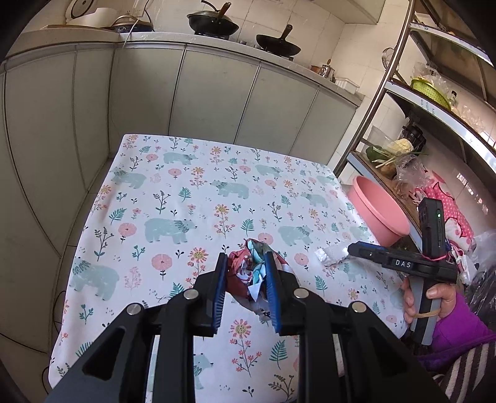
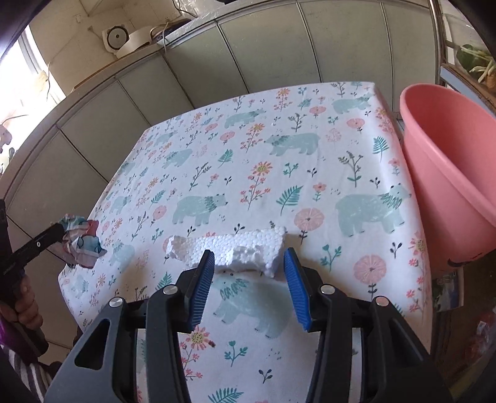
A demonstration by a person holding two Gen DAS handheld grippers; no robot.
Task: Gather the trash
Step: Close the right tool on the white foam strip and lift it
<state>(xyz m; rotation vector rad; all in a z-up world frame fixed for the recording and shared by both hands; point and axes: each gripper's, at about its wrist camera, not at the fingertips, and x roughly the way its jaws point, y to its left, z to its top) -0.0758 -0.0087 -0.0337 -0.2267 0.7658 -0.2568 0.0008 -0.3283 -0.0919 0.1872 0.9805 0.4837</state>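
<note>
My left gripper [image 1: 246, 260] is shut on a crumpled red, white and teal wrapper [image 1: 252, 274], held just above the floral tablecloth [image 1: 186, 201]; the wrapper also shows in the right wrist view [image 2: 82, 240]. My right gripper [image 2: 249, 259] is open, its blue pads on either side of the near end of a white foam piece [image 2: 229, 249] that lies on the cloth. The foam also shows in the left wrist view [image 1: 330, 255], at the tip of the right gripper [image 1: 353, 248]. A pink plastic basin [image 2: 449, 173] stands beside the table's right edge.
Grey kitchen cabinets [image 1: 155, 93] run behind the table, with woks [image 1: 214, 21] on the counter. A metal shelf rack [image 1: 403, 93] with vegetables and bags stands at the right, behind the pink basin [image 1: 378, 210]. The table edge is near on the left.
</note>
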